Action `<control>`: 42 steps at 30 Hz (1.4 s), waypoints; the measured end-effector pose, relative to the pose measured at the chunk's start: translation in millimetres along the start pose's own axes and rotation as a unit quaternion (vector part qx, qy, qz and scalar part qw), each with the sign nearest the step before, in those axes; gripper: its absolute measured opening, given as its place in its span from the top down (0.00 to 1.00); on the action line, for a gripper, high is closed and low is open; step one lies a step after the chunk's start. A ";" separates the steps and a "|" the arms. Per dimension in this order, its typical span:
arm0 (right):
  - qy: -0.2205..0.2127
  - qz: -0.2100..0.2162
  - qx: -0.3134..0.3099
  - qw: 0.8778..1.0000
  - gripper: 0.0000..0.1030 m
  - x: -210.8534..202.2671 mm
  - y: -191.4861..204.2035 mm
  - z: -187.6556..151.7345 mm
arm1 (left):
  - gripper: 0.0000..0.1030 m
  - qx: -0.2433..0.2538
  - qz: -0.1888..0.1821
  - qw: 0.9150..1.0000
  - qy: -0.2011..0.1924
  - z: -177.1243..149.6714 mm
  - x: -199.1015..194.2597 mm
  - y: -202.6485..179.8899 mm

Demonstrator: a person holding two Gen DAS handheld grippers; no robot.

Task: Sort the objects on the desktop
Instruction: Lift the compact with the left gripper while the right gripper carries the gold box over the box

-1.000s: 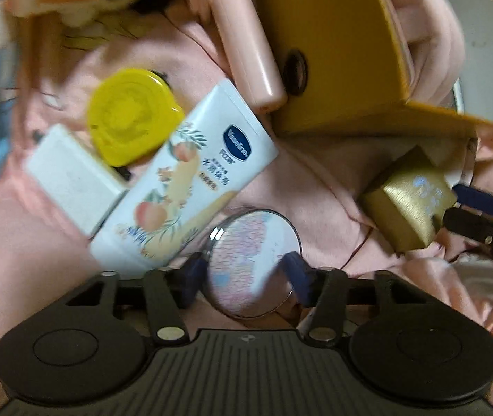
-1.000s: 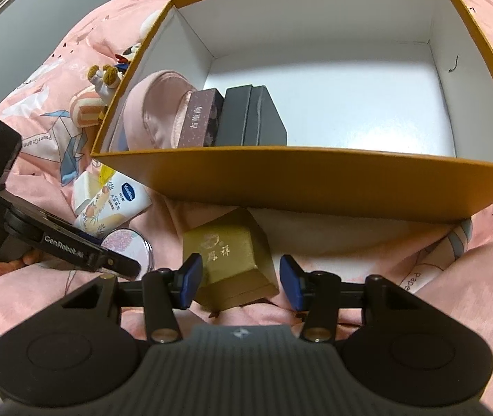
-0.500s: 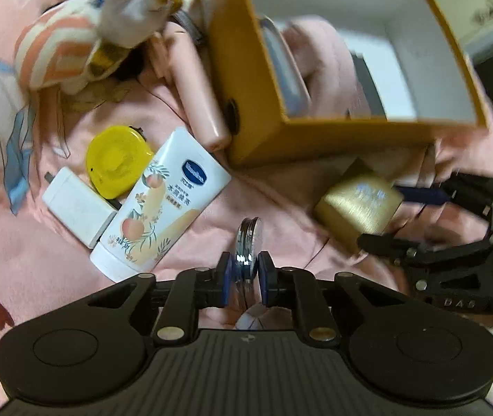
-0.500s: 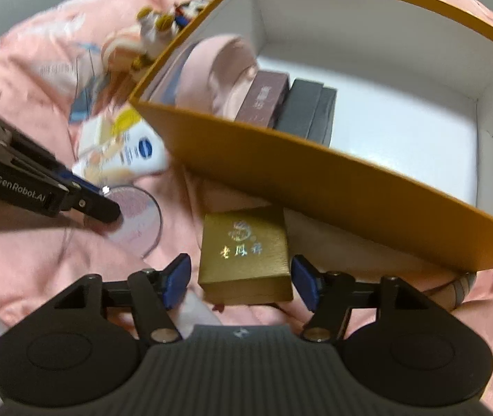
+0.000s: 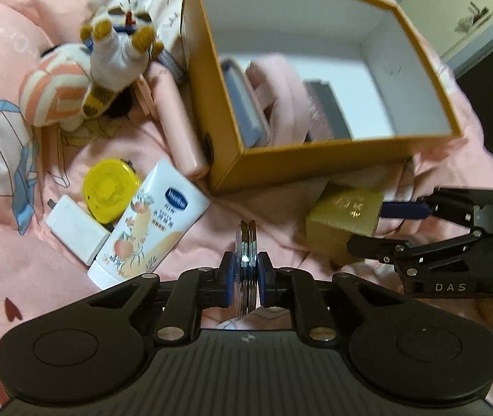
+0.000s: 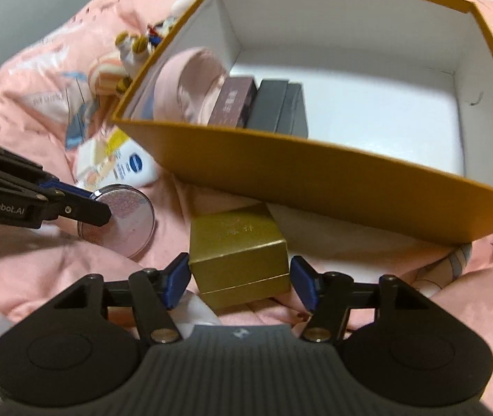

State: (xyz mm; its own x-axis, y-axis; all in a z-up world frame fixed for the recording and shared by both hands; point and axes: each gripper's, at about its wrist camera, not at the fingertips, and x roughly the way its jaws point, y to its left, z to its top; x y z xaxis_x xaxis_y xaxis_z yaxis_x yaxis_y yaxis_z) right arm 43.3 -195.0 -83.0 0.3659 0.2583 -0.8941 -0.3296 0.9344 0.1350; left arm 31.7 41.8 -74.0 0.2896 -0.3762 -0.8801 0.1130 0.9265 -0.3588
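A: Surface: pink bedding [image 5: 281,208], rumpled, printed with blue-and-white paper cranes and small hearts. Room: pale cabinet door at far upper right of the left wrist view; dark floor beside it.

B: Left to right, please.

A: White charger block [image 5: 74,232]; yellow round case [image 5: 111,196]; striped plush toy [image 5: 107,59]; white tube [image 5: 149,228], labelled "Vaseline", peach artwork. Left gripper [image 5: 245,274], pressed tight on round compact [image 5: 246,263], held on edge, clear of the bedding. Mustard open box [image 5: 315,163], white inside, holding a pink pouch and dark slim boxes.

B: And on the right?

A: Gold gift box [image 6: 239,246], gilt characters on lid, unreadable, lying on bedding against the mustard box. Right gripper [image 6: 239,277], spread either side of it, pads just apart from its walls. Writing on tools: "GenRobot.AI", "DAS".
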 end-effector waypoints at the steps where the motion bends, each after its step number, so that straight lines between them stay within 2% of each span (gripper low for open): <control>1: -0.004 0.004 0.007 1.000 0.38 -5.0 -3.1 0.6 | 0.86 -0.003 -0.006 1.000 -0.006 1.1 -4.9 -0.3; 8: -0.036 0.022 0.020 0.999 0.39 -42.0 -11.8 0.6 | 0.86 0.005 -0.052 0.998 -0.039 7.6 -35.4 -22.7; 14: -0.081 0.038 0.003 0.996 0.39 -88.7 -16.6 9.5 | 0.86 0.020 -0.086 0.994 -0.071 25.2 -60.0 -51.1; 19: -0.134 0.013 -0.020 0.991 0.39 -120.1 -22.4 30.2 | 0.86 0.025 -0.103 0.989 -0.104 54.7 -68.6 -72.7; 23: -0.153 -0.021 -0.037 0.987 0.39 -124.6 -36.0 50.4 | 0.86 0.008 -0.105 0.988 -0.110 82.3 -52.5 -83.0; 28: -0.133 -0.053 -0.018 0.990 0.39 -103.3 -63.0 74.2 | 0.86 -0.005 -0.083 0.993 -0.088 106.6 -13.9 -93.1; 32: -0.108 -0.051 -0.016 0.993 0.39 -78.9 -76.0 78.6 | 0.86 -0.005 -0.067 0.995 -0.067 113.3 14.5 -99.9; 37: -0.071 -0.060 -0.097 0.991 0.39 -57.8 -75.8 77.8 | 0.86 -0.008 -0.054 0.998 -0.039 116.3 40.1 -100.8; 42: -0.012 -0.034 -0.205 0.978 0.39 -45.0 -74.4 87.2 | 0.86 -0.006 -0.034 0.999 -0.025 115.9 53.6 -104.2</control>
State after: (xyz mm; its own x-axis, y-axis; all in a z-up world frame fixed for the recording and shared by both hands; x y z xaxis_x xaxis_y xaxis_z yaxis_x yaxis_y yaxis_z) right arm 127.2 -254.8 -15.6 0.4184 0.2101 -0.8837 -0.6237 0.7737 -0.1114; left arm 145.6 -74.3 -47.8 0.3285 -0.4381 -0.8368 0.1229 0.8982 -0.4220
